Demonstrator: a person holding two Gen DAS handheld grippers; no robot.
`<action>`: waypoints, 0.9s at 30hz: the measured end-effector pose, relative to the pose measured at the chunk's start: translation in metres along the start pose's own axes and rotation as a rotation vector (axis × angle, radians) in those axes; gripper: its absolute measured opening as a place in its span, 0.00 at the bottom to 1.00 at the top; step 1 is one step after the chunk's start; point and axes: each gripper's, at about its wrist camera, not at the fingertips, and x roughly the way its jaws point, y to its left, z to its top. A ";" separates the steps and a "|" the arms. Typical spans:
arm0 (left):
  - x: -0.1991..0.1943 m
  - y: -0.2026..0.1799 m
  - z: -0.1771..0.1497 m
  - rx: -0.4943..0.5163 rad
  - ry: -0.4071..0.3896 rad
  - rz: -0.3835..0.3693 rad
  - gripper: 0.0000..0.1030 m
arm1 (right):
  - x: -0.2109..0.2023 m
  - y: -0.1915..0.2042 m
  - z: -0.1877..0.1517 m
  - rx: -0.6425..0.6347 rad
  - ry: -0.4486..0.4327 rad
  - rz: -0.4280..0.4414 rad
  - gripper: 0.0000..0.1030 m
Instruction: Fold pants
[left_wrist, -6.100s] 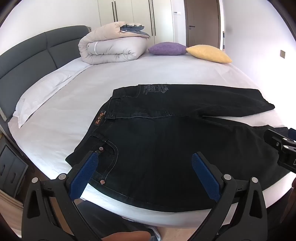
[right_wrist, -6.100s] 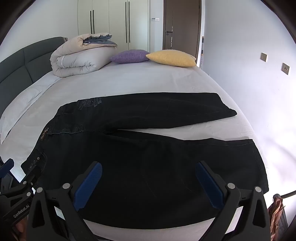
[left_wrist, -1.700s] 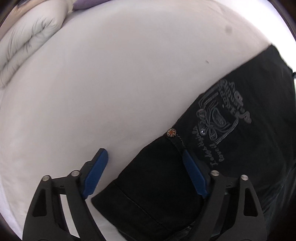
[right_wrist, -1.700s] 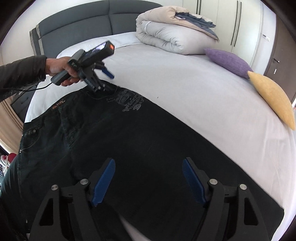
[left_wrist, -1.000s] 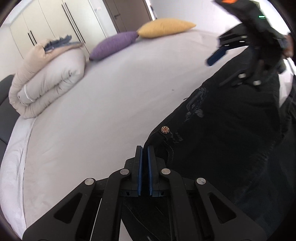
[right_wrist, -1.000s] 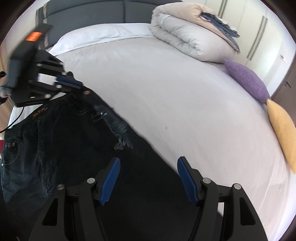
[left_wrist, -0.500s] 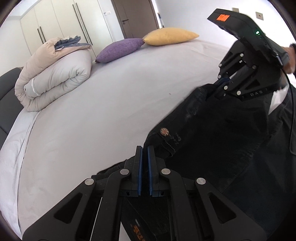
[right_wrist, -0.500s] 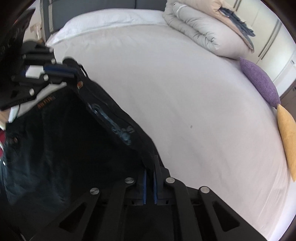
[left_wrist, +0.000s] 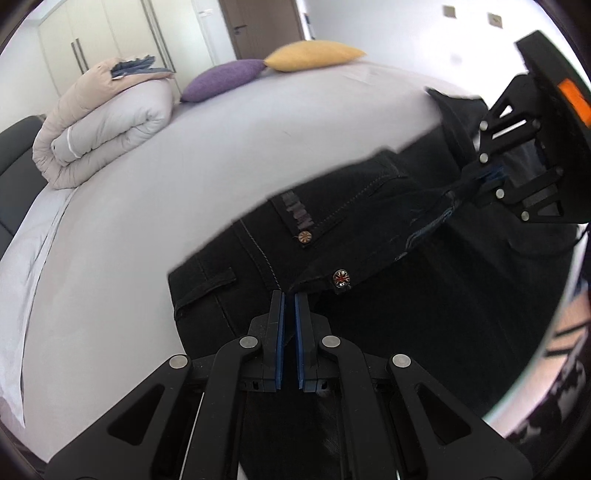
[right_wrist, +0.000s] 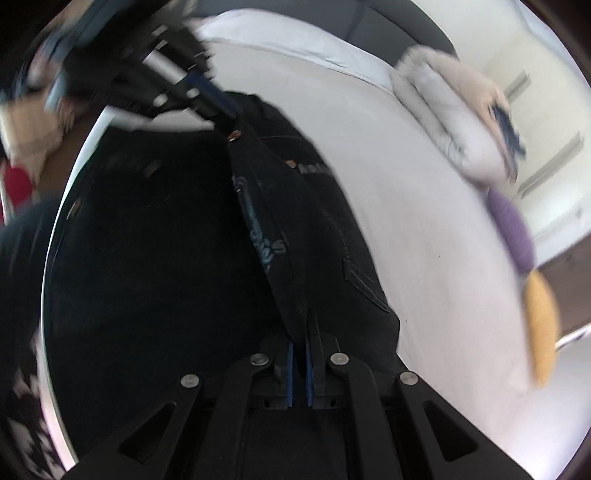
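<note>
The black jeans (left_wrist: 424, 295) lie on the white bed (left_wrist: 129, 206). My left gripper (left_wrist: 289, 299) is shut on the waistband edge near a metal button (left_wrist: 340, 277). My right gripper (right_wrist: 300, 345) is shut on the far leg's edge of the jeans (right_wrist: 166, 258). Both hold that lifted half above the near half, folded over toward the bed's front edge. The right gripper also shows in the left wrist view (left_wrist: 487, 175) at upper right. The left gripper shows in the right wrist view (right_wrist: 218, 98), blurred, at upper left.
A rolled duvet (left_wrist: 103, 122) with folded blue cloth on top sits at the head of the bed. A purple pillow (left_wrist: 221, 79) and a yellow pillow (left_wrist: 314, 55) lie beyond. A grey headboard (left_wrist: 14, 155) is at left. Wardrobe doors and a brown door stand behind.
Both grippers have pulled the far half of the jeans toward the near side, laying it over the other half. The waistband's back side with belt loop now shows. Both stay shut.
</note>
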 end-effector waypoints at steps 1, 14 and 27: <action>-0.003 -0.004 -0.008 -0.005 0.008 -0.010 0.04 | -0.006 0.019 -0.002 -0.047 0.011 -0.032 0.06; -0.029 -0.044 -0.076 0.002 0.063 -0.070 0.04 | -0.035 0.121 -0.013 -0.206 0.070 -0.150 0.06; -0.028 -0.054 -0.101 -0.017 0.073 -0.077 0.05 | -0.048 0.175 -0.023 -0.221 0.097 -0.178 0.06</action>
